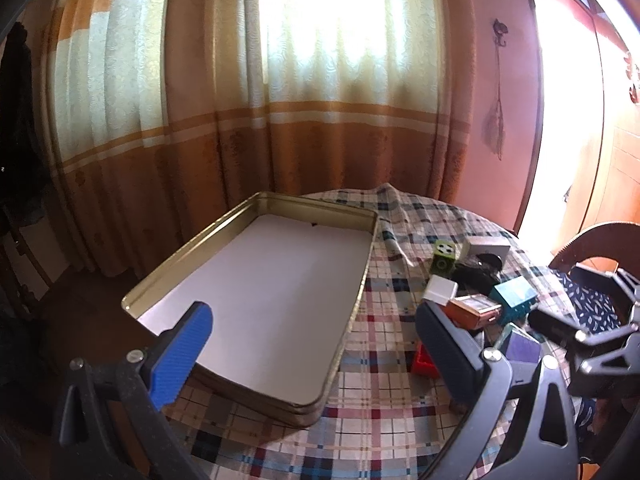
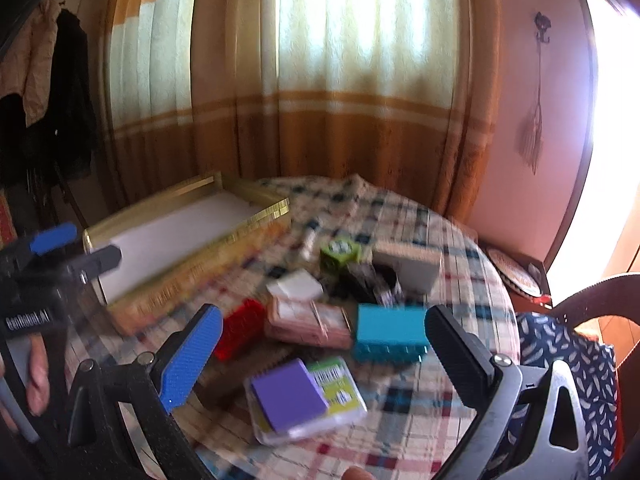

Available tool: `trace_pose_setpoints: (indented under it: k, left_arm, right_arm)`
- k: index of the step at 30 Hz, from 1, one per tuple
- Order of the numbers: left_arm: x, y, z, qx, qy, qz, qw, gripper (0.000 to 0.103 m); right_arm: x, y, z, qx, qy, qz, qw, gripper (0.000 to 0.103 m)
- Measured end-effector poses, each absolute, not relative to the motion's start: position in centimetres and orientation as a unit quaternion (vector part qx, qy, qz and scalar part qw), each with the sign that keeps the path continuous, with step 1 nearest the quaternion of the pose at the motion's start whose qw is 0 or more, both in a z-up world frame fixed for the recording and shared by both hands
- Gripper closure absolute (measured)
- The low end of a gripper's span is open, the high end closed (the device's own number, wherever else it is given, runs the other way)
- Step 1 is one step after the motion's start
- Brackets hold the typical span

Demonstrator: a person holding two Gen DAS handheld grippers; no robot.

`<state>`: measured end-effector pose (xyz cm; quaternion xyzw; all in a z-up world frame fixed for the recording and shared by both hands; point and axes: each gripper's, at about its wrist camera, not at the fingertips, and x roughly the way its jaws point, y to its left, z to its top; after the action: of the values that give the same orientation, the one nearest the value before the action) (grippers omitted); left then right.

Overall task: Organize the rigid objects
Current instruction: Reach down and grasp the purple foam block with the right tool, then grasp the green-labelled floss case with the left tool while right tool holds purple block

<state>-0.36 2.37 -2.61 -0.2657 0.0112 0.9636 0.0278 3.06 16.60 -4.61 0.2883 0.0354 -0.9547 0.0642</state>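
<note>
A gold tin tray (image 1: pixel 362 280) with a bare white bottom sits on the plaid-covered table. My left gripper (image 1: pixel 316 340) hovers open over its near end, nothing between the fingers. A loose pile lies to the right of the tin: a green cube (image 2: pixel 340 254), white box (image 2: pixel 412 264), small white box (image 2: pixel 296 284), pink box (image 2: pixel 308 320), red block (image 2: pixel 240 328), teal block (image 2: pixel 388 336) and a purple block (image 2: pixel 292 396) on a clear case. My right gripper (image 2: pixel 324 352) is open above the purple block and holds nothing. The right wrist view is blurred.
The round table's plaid cloth (image 1: pixel 380 420) drops off at the near and right edges. A chair with a blue patterned cushion (image 2: pixel 560 364) stands at the right. Curtains hang behind the table. A hand (image 2: pixel 38 368) holds the left gripper's handle.
</note>
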Motion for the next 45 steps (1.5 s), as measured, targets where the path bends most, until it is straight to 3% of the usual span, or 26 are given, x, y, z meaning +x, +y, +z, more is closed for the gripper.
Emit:
trace_pose_setpoints:
  k: [5,7,9,14,16,20,23,24,25,28,32,45]
  left_arm:
    - [-0.3,3.2,-3.0,-0.270,0.016,0.961,0.050,0.000]
    - [-0.3,3.4,-3.2,-0.273,0.015,0.960,0.057,0.000]
    - [-0.3,3.7,-3.4,-0.275,0.015,0.959,0.063,0.000]
    - [-0.3,4.0,-3.7,-0.280,0.013,0.957,0.070,0.000]
    - [-0.2,4.1,-3.7,-0.280,0.015,0.957,0.074,0.000]
    - [-0.1,4.8,-3.9,-0.281,0.023,0.956,0.082,0.000]
    - [0.0,5.1,-4.0,-0.281,0.027,0.955,0.085,0.000]
    - [0.1,5.2,-4.1,-0.281,0.026,0.955,0.090,0.000]
    - [0.1,5.3,-4.1,-0.282,0.026,0.955,0.092,0.000]
    - [0.2,5.9,-4.2,-0.282,0.033,0.953,0.103,0.003]
    - [0.2,7.2,-4.8,-0.292,0.042,0.947,0.127,0.018]
    - [-0.3,12.8,-6.8,-0.330,0.084,0.920,0.195,0.023]
  right_arm:
    - [3.1,17.2,-6.0,0.300,0.031,-0.951,0.073,0.003]
    - [3.0,17.0,-6.3,0.305,0.033,-0.948,0.083,0.017]
    - [2.9,16.6,-6.7,0.314,0.037,-0.944,0.091,0.023]
    - [2.9,15.6,-7.6,0.322,0.050,-0.939,0.109,0.024]
    - [2.8,15.5,-7.8,0.325,0.050,-0.938,0.112,0.033]
    - [2.4,15.7,-8.7,0.339,0.049,-0.932,0.117,0.037]
    - [2.4,15.6,-9.2,0.342,0.054,-0.929,0.129,0.045]
    - [2.4,15.6,-9.1,0.341,0.056,-0.929,0.132,0.058]
    - [2.4,15.6,-9.0,0.340,0.055,-0.929,0.134,0.061]
    - [2.4,16.2,-8.8,0.335,0.045,-0.932,0.131,0.061]
    - [2.1,17.6,-8.5,0.331,0.027,-0.937,0.109,0.061]
    - [2.9,21.3,-7.3,0.333,0.013,-0.941,0.057,0.061]
